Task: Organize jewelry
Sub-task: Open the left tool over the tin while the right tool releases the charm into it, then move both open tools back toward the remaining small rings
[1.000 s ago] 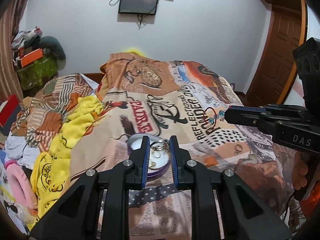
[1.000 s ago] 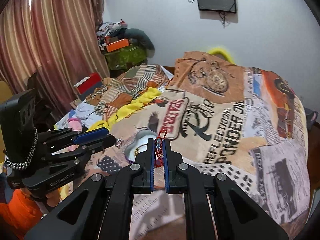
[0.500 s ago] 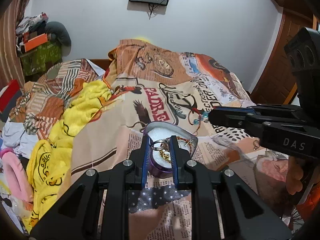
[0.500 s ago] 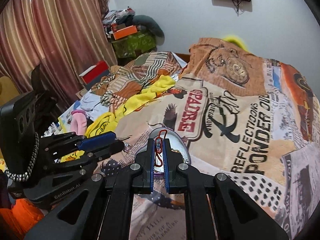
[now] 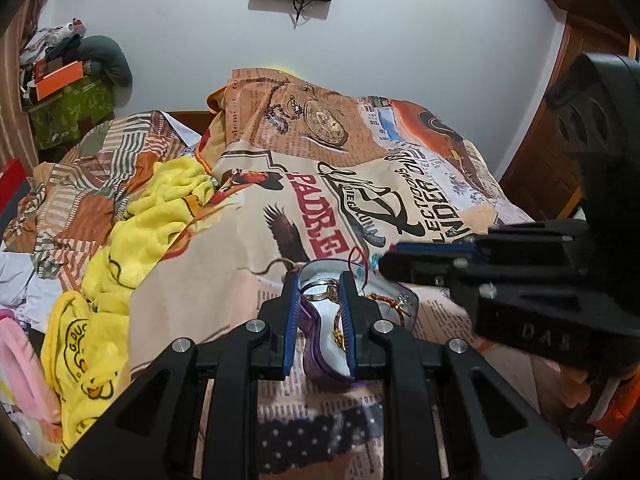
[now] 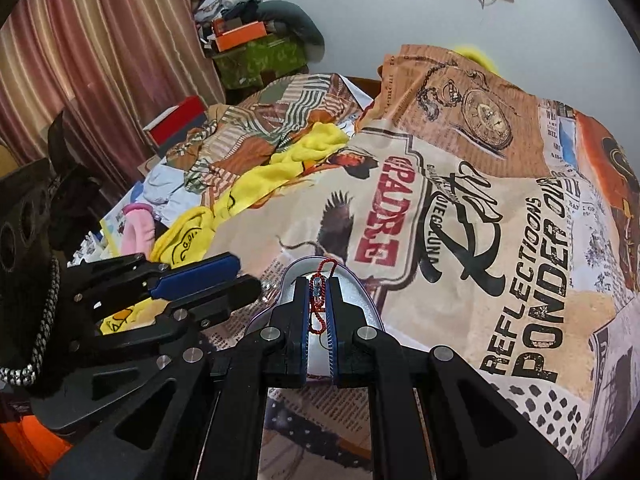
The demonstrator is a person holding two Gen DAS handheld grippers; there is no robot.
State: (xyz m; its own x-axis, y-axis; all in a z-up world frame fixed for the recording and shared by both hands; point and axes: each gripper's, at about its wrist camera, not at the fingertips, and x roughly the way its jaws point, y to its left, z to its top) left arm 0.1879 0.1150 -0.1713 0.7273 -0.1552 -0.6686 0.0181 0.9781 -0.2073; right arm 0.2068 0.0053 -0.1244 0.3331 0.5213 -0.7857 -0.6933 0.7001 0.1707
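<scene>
Shift since earlier: closed in on the purple heart-shaped box, both claws lower and nearer.
Right claw: pinched shut on the red beaded bracelet, hung over the box, likely for dropping in.
Left claw: parted, straddling the box wall, probably to steady it.
Box contents: silver ring, gold chain.
Bed: carried the box on a printed cover.

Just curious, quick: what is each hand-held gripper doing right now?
Left hand-held gripper: open, straddling the purple box wall.
Right hand-held gripper: closed on the red bracelet.
</scene>
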